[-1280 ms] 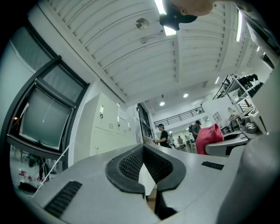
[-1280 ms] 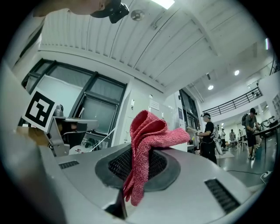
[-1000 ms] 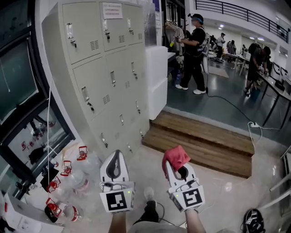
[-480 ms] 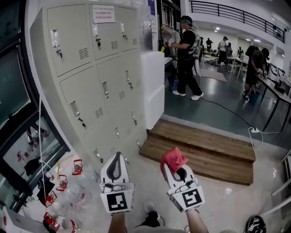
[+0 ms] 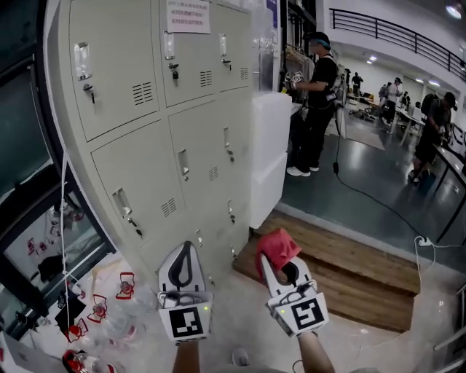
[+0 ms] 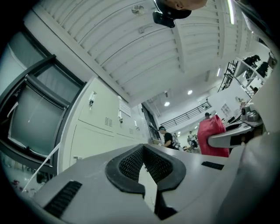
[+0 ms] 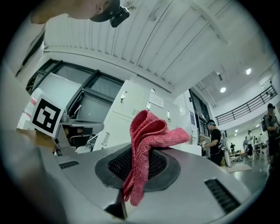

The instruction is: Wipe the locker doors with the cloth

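The red cloth (image 5: pixel 277 246) is pinched in the jaws of the right gripper (image 5: pixel 279 267), bunched above their tips and apart from the locker doors (image 5: pixel 145 138); the left gripper (image 5: pixel 186 253) has its jaws together on nothing. The lockers rise at 11 o'clock from both grippers, with a paper notice (image 5: pixel 188 14) on a top door; the lowest doors show just past the left gripper's tip. A white cabinet (image 5: pixel 269 146) stands against the lockers at 12 o'clock; a wooden step (image 5: pixel 342 266) lies at 3 o'clock from the cloth; a person in black (image 5: pixel 317 102) stands at 1 o'clock, well off; red-trimmed clutter (image 5: pixel 95 309) lies on the floor at 9 o'clock. Against half a second ago, the lockers fill more of the head view and stand nearer; both grippers sit in much the same place, and the cloth is held as before.
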Tool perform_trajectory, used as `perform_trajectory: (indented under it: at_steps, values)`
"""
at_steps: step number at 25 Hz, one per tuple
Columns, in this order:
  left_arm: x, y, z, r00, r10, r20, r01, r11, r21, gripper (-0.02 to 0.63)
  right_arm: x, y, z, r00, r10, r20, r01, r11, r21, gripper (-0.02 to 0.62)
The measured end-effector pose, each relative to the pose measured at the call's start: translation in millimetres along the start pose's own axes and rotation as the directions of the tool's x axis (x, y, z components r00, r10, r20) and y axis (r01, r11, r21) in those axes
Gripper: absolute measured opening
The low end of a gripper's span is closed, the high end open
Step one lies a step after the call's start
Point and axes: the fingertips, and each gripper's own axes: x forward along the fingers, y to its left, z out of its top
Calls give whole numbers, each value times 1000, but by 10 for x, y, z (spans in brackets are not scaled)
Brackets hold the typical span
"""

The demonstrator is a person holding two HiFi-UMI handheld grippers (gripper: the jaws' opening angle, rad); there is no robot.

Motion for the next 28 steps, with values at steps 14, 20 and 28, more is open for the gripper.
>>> perform_trajectory:
  at_steps: [14, 20, 28]
  values:
    - [797, 688, -615, 976, 202, -79, -193, 975, 111, 15, 1570, -106, -561, 979, 196, 57, -202, 972, 119, 26]
    - [853, 996, -555, 918, 393, -52, -378, 907, 186, 15, 2110, 83, -536, 911, 380, 163, -403, 904, 144, 26]
    - [784, 1153, -477, 782, 622, -42, -597, 767, 236, 15, 2529, 315, -495, 778, 574, 255, -620, 766, 170, 26]
